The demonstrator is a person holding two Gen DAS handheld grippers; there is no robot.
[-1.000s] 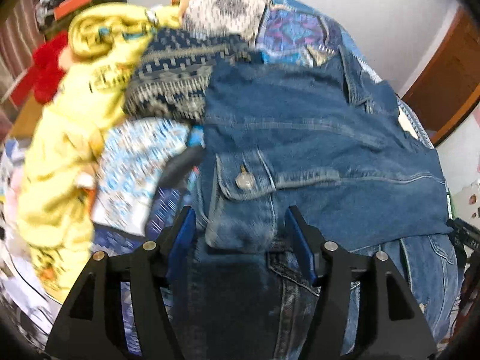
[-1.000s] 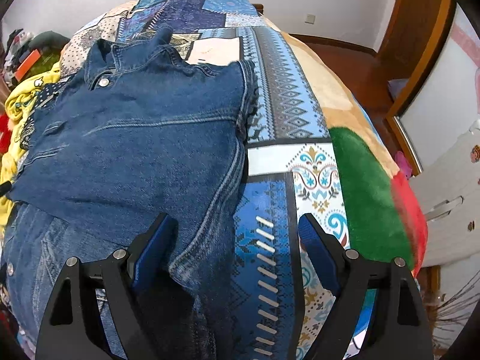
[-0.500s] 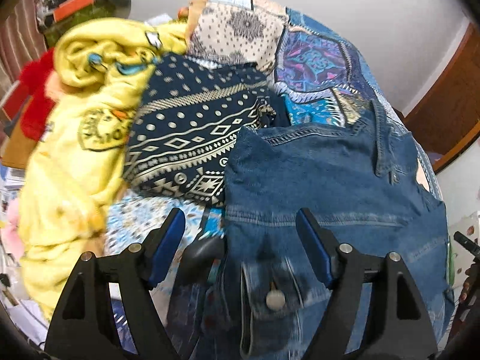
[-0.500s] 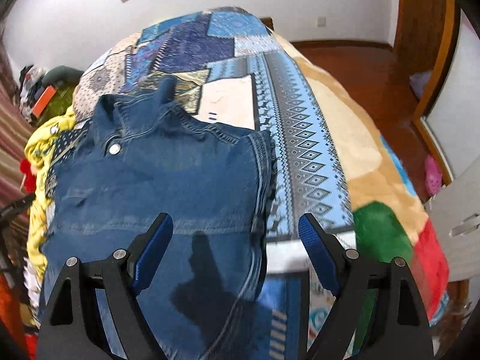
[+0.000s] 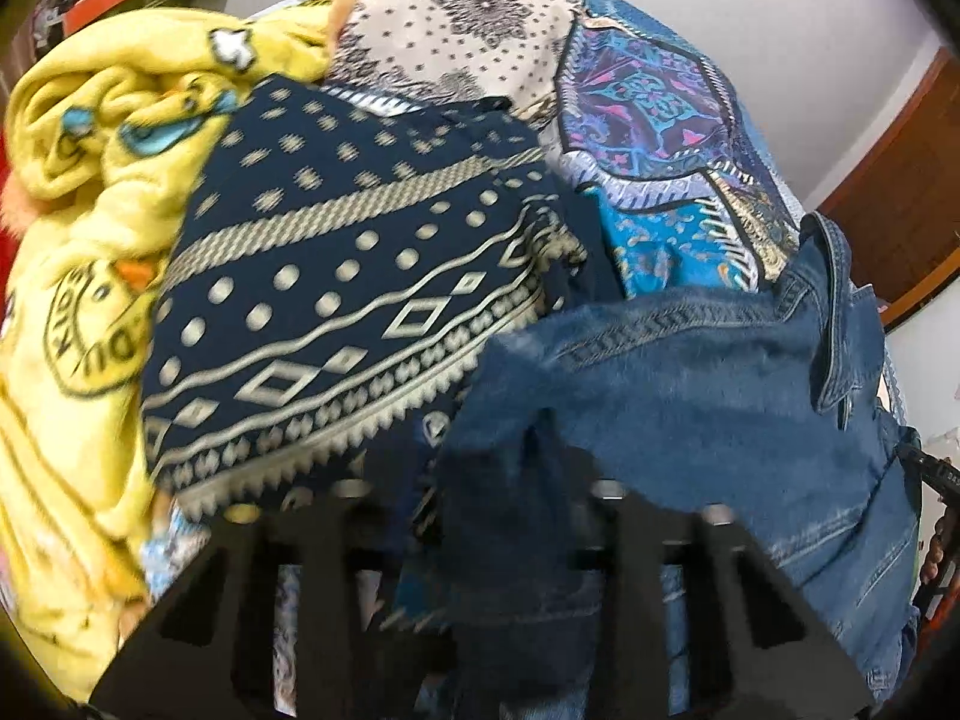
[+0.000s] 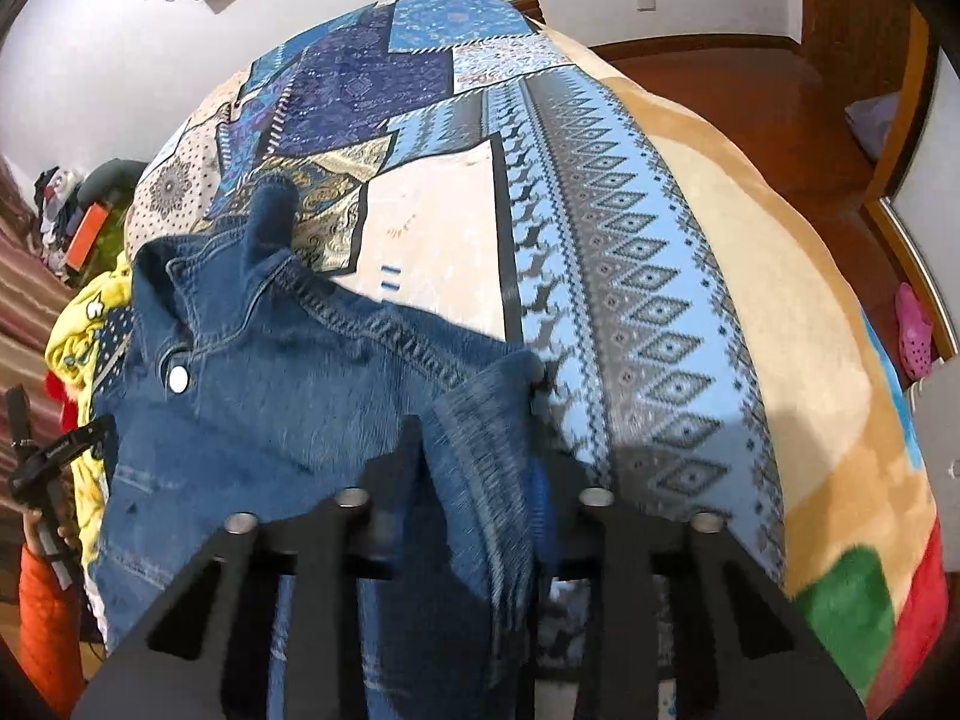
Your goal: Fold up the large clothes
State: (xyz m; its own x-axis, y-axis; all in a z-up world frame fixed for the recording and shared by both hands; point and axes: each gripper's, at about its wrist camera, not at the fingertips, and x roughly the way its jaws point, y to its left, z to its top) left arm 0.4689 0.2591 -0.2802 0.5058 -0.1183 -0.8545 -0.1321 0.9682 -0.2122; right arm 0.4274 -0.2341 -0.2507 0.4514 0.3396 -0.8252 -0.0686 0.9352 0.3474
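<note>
Denim jacket point(image 6: 252, 420): shoulder corners pinched by closed left gripper point(image 5: 480, 516) and right gripper point(image 6: 474, 480). Risk: thick denim slipped from a shallow pinch; fold skewed.

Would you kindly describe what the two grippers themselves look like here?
Both the left gripper and the right gripper are matte black, with angular arms pierced by triangular cut-outs and studded with round silver bolt heads. Blue padding shows on the right one's jaws. No cables or markings are visible.
</note>
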